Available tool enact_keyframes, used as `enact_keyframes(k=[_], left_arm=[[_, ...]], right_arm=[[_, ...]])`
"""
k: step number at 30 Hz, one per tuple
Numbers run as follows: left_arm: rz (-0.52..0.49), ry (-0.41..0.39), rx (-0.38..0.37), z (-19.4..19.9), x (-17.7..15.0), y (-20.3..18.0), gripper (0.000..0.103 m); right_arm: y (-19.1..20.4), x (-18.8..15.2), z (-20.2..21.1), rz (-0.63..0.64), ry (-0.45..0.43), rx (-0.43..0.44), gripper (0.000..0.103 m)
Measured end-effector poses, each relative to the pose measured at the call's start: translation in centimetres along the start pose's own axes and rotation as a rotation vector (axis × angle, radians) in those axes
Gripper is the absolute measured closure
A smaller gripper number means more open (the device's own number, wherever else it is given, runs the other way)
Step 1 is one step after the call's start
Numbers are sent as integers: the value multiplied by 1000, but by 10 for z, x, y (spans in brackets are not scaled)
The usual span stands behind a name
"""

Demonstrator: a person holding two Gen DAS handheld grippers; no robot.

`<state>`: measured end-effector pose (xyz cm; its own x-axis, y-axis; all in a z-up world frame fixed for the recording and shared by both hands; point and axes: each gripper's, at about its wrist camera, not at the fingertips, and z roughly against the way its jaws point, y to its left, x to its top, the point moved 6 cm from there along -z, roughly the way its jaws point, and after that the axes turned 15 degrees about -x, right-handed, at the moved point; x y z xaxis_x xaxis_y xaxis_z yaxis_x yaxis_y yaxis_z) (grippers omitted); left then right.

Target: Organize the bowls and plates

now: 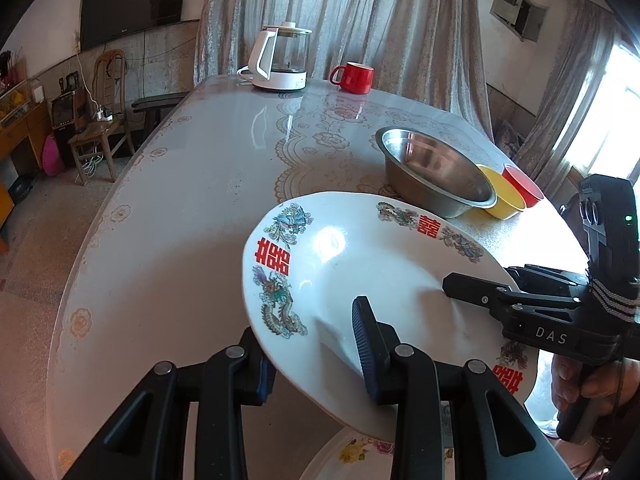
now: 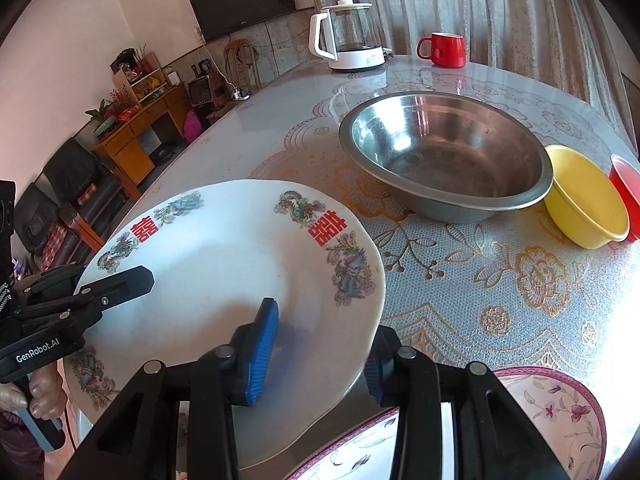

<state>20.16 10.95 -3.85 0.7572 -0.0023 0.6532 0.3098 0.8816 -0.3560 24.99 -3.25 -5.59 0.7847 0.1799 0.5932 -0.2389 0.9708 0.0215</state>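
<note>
Plate (image 1: pixel 360 276) with red double-happiness marks hangs tilted above the bench (image 1: pixel 180 200), left hand-held gripper (image 1: pixel 316 356) and right hand-held gripper (image 2: pixel 320 356) each pinching its rim; steel basin (image 2: pixel 444 156) and yellow bowl (image 2: pixel 584 200) sit empty.

You are holding a white plate (image 1: pixel 360 280) with red characters and dragon prints tilted above the table (image 1: pixel 192 208), gripping it from both sides. Your left gripper (image 1: pixel 316 356) is clamping its near rim, one finger over the face and one under. Your right gripper (image 1: pixel 472 292) is pinching the opposite rim. Toward the table's right edge, a steel basin (image 1: pixel 434 172), a yellow bowl (image 1: pixel 502 196) and a red cup (image 1: pixel 522 184) are sitting in a row, touching. A kettle (image 1: pixel 282 60) and a red mug (image 1: pixel 354 77) are standing at the far edge.
</note>
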Motion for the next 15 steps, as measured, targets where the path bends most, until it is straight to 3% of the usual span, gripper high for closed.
enact_keyframes(k=[15], left_arm=[[-76,-52,-45,24,-1,-43,68]], right_arm=[[-17,-6,40,-58,-66,33,64]])
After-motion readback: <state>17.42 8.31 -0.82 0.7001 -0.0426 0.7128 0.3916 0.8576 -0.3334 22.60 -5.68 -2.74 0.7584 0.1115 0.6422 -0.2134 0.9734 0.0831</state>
